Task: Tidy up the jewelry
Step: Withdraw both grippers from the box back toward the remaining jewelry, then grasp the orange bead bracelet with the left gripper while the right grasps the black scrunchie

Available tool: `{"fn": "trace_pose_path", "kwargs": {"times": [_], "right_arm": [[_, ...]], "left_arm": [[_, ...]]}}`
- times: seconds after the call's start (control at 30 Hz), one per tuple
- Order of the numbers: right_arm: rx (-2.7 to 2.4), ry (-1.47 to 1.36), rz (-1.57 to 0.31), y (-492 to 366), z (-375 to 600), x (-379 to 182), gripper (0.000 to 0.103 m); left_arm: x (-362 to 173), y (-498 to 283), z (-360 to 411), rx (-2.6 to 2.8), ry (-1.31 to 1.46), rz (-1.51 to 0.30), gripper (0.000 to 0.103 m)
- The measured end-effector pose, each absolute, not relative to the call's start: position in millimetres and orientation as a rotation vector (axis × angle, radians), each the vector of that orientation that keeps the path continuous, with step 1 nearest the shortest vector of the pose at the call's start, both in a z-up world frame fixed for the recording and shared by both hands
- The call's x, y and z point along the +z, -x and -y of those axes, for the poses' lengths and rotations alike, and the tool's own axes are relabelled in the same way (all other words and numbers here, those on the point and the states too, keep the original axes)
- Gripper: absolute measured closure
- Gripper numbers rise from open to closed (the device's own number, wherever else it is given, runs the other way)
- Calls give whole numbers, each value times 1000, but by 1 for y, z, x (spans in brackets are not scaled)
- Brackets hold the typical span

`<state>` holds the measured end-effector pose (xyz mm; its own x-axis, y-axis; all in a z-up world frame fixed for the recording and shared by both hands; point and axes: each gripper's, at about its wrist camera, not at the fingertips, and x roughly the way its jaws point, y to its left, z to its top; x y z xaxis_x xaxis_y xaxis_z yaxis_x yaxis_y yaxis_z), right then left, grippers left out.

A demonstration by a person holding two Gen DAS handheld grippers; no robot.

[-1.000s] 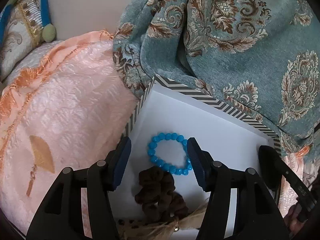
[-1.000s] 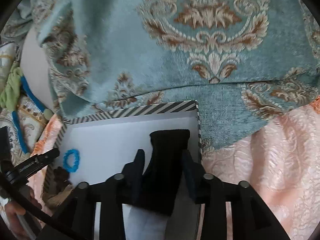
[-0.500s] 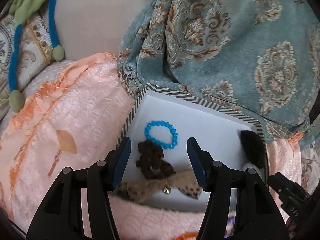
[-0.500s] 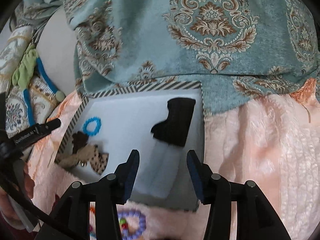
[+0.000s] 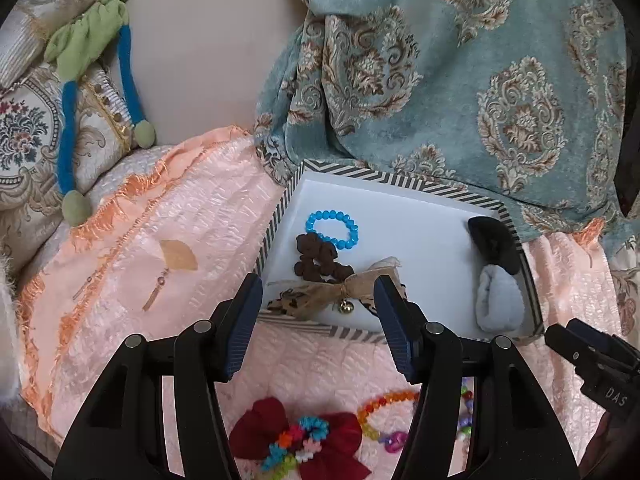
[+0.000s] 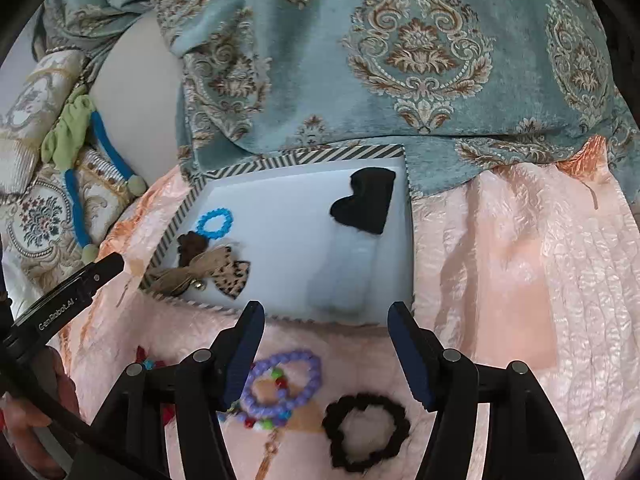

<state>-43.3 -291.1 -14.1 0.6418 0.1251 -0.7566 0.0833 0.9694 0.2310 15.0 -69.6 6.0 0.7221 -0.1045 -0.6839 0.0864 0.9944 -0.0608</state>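
Observation:
A white tray with a striped rim [image 5: 362, 175] [image 6: 304, 156] lies on the pink cover. It holds a blue bead bracelet [image 5: 332, 229] [image 6: 215, 222], a brown scrunchie [image 5: 318, 258], a leopard bow with a bell [image 5: 320, 298] [image 6: 208, 272] and a black and grey cloth piece [image 5: 496, 268] [image 6: 366, 200]. My left gripper [image 5: 318, 322] is open and empty at the tray's near edge. My right gripper [image 6: 326, 350] is open and empty, just short of the tray. Below them lie a red bow [image 5: 328, 444], an orange bead bracelet [image 5: 384, 412], a purple bead bracelet [image 6: 284, 384] and a black scrunchie [image 6: 366, 432].
A teal patterned blanket [image 5: 460, 72] [image 6: 400, 48] is piled behind the tray. A green and blue fabric toy [image 5: 92, 80] [image 6: 76, 140] lies on patterned cushions at the left. A gold fan charm [image 5: 176, 256] rests on the pink cover left of the tray.
Both grippers have drawn back from the tray. The right gripper has opened and let go of the black and grey cloth piece, which now lies in the tray.

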Motion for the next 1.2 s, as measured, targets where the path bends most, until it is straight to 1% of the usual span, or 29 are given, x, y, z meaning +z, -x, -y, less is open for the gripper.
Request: {"fn": "trace_pose_path", "kwargs": {"times": [0.53, 0.83, 1.13, 1.17, 1.2], "right_arm": [[44, -201, -863, 89, 267, -1, 40], [17, -217, -878, 108, 282, -7, 39], [-55, -258, -928, 119, 319, -35, 40], [-68, -259, -933, 119, 323, -38, 40], [-82, -258, -942, 119, 326, -42, 47]], "left_arm": [[8, 27, 70, -126, 8, -736, 45], [-2, 31, 50, -237, 131, -821, 45], [-15, 27, 46, -297, 161, -890, 45], [-18, 25, 47, -304, 164, -904, 44], [-20, 24, 47, -310, 165, -916, 44]]}}
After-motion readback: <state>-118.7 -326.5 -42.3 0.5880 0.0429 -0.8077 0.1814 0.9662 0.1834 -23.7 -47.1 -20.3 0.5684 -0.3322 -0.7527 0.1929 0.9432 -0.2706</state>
